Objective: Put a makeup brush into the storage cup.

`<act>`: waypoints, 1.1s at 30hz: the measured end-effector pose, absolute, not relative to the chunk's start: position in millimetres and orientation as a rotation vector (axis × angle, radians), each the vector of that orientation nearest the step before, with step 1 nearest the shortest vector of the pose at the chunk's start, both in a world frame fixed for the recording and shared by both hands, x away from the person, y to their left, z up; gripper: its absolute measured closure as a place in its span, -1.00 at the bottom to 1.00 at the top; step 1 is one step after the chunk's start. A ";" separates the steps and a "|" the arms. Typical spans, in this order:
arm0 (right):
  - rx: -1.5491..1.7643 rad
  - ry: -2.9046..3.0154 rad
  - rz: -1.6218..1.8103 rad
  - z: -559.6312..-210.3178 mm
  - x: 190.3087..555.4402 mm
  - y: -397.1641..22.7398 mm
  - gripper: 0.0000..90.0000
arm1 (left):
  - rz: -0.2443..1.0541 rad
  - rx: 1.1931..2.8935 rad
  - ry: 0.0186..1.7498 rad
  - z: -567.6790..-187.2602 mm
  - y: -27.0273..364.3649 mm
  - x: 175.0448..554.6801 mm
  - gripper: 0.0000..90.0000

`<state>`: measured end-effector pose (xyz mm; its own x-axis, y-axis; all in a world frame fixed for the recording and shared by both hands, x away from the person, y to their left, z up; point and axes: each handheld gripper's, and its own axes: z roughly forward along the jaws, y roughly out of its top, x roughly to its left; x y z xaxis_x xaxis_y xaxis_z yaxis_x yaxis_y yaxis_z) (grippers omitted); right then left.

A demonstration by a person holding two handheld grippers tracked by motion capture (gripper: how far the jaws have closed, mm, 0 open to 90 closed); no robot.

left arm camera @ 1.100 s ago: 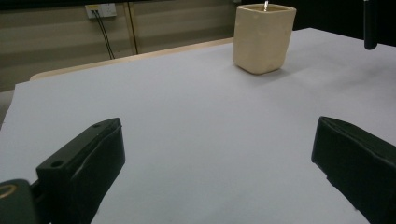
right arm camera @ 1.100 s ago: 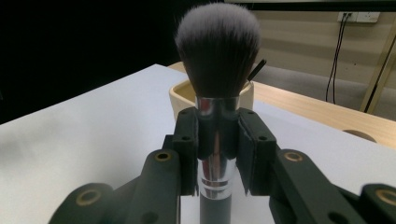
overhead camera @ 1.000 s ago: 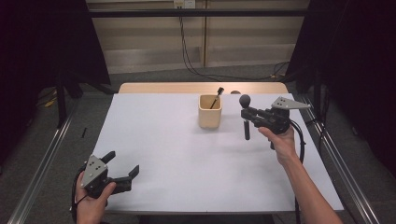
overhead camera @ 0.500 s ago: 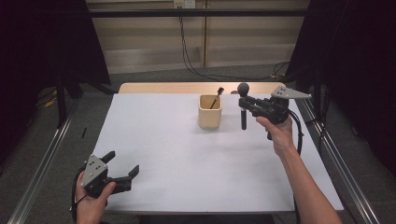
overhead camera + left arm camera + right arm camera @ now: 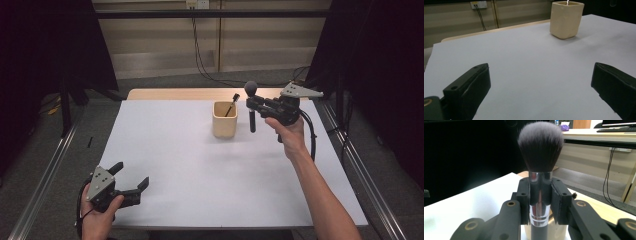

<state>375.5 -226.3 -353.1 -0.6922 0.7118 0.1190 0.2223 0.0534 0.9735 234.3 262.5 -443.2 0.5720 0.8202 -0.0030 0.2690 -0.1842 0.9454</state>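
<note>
The right gripper (image 5: 256, 105) is clamped on a makeup brush (image 5: 251, 107), its jaws pressed against the silver collar just below the bristles, and holds it upright above the white table (image 5: 200, 175), just beside the cream cup (image 5: 225, 119) on the side of the person's right hand. A thin dark stick (image 5: 232, 103) leans out of that cup. The left gripper (image 5: 131, 181) rests at the near left edge of the table with its jaws spread wide and nothing between them, well apart from the cup.
</note>
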 end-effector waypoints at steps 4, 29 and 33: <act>0.922 1.952 1.681 -354.8 377.6 -217.8 0.59 | 0.644 1.735 0.904 -443.1 262.7 234.2 -0.95; 0.947 1.900 1.662 -332.2 405.1 -198.6 0.59 | 0.645 1.734 0.905 -442.7 263.2 233.9 -0.94; 0.951 1.899 1.652 -329.6 409.2 -195.3 0.59 | 0.640 1.730 0.908 -443.0 263.1 233.9 -0.95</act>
